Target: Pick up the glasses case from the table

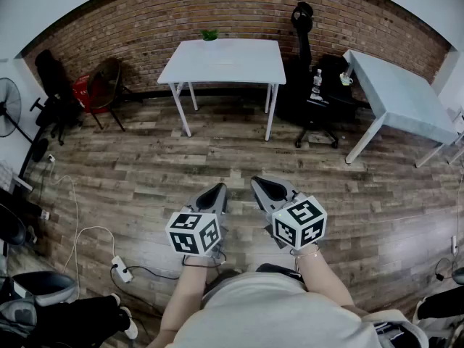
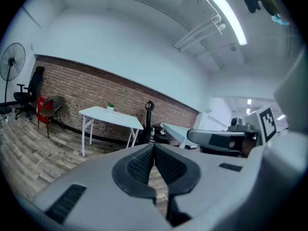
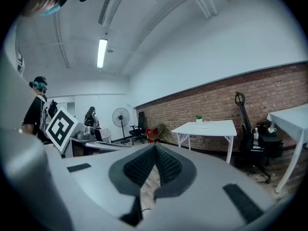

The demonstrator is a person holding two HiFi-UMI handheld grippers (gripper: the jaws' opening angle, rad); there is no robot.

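My left gripper [image 2: 154, 147] was pressed shut, its jaws meeting tip to tip with nothing between them. My right gripper [image 3: 155, 148] was closed the same way, and empty too. The pads [image 2: 140, 165] were black ribbed rubber set in smooth grey shells. They curved away behind the tips to leave a teardrop gap. Both grippers hung side by side close to my body, aimed forward and a little downward.

Below them the floor [image 1: 145, 172] was wood planks in mixed browns and greys. A white power strip [image 1: 121, 270] lay on it near my left side.

Well away from me, a white counter [image 1: 250, 67] with a flat rectangular top and thin white legs stood against a red brick wall [image 1: 239, 9]. A small green plant [image 1: 209, 34] sat at its back edge.

The only sign of the case [image 1: 221, 64] was a pale flat sliver on that counter, just in front of the plant. It was too small to tell its shape or which way its long axis ran.

A second pale counter [image 1: 406, 96] stood angled at the right, with a black chair [image 1: 319, 104] between the two. A fan [image 1: 7, 104] stood at the far left.
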